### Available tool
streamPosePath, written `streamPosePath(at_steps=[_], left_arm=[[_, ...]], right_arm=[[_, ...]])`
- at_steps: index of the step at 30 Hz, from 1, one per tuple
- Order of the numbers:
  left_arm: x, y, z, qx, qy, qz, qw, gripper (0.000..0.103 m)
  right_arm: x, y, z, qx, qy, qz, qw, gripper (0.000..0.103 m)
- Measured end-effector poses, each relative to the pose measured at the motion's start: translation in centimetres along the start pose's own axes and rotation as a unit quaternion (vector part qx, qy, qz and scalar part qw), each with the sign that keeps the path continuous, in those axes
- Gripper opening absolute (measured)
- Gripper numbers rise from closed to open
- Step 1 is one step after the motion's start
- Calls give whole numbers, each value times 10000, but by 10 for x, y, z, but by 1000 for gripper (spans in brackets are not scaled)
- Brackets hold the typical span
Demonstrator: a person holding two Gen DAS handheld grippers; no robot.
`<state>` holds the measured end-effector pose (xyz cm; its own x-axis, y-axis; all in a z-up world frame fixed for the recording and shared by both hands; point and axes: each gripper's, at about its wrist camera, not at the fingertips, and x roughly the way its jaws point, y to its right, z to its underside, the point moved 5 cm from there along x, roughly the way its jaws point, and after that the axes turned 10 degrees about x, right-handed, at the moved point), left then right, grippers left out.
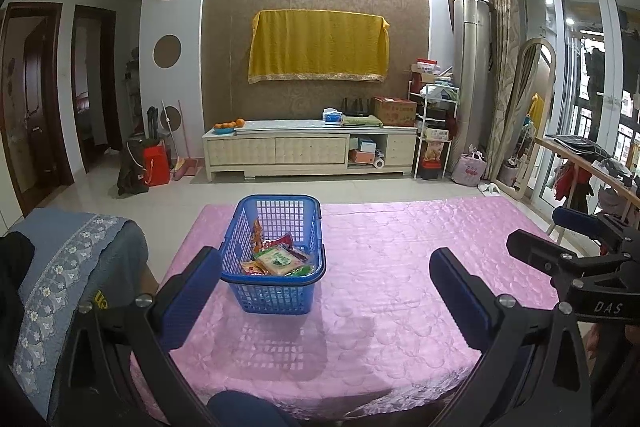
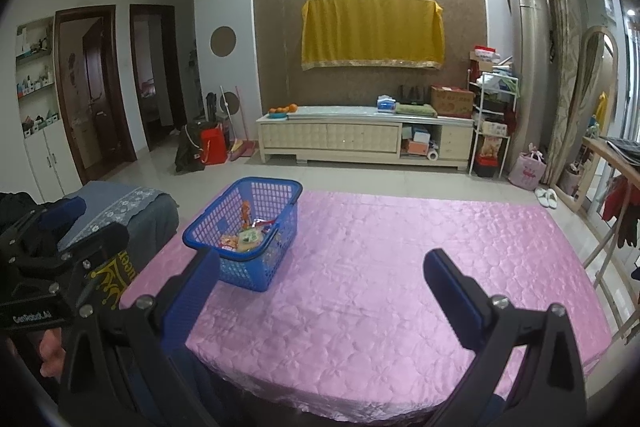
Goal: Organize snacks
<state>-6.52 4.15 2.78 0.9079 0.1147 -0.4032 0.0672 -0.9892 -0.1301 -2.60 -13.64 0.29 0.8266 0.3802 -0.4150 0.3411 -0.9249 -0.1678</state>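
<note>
A blue plastic basket (image 1: 276,259) stands on the pink tablecloth (image 1: 392,267), toward the table's left side; it also shows in the right wrist view (image 2: 244,235). Several snack packets (image 1: 278,259) lie inside it, also visible in the right wrist view (image 2: 246,239). My left gripper (image 1: 326,267) is open and empty, held back from the basket, near the table's front edge. My right gripper (image 2: 320,271) is open and empty, to the right of the basket. The right gripper's body shows at the right edge of the left wrist view (image 1: 580,267).
A chair with a blue-grey embroidered cover (image 1: 68,267) stands at the table's left. A TV cabinet (image 1: 312,147) runs along the far wall beyond a tiled floor. A wooden rack with clothes (image 1: 588,171) is at the right. The pink cloth (image 2: 400,267) is bare right of the basket.
</note>
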Motion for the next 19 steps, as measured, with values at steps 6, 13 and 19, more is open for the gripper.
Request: streamPosePath(at_steps=[6,13,19], left_arm=[[-1,2,0,47,-25,-30,10000,103],[-1,3,0,42,-19,36,10000,103],[0,4,0,-1,-52,90,9999,103]], right_arm=[[0,-1,3,13,-44,-14,10000,103],[1,-2,5,23,-86,-49,9999,103],[1,-2,7,11,-126,-82,9999,103]])
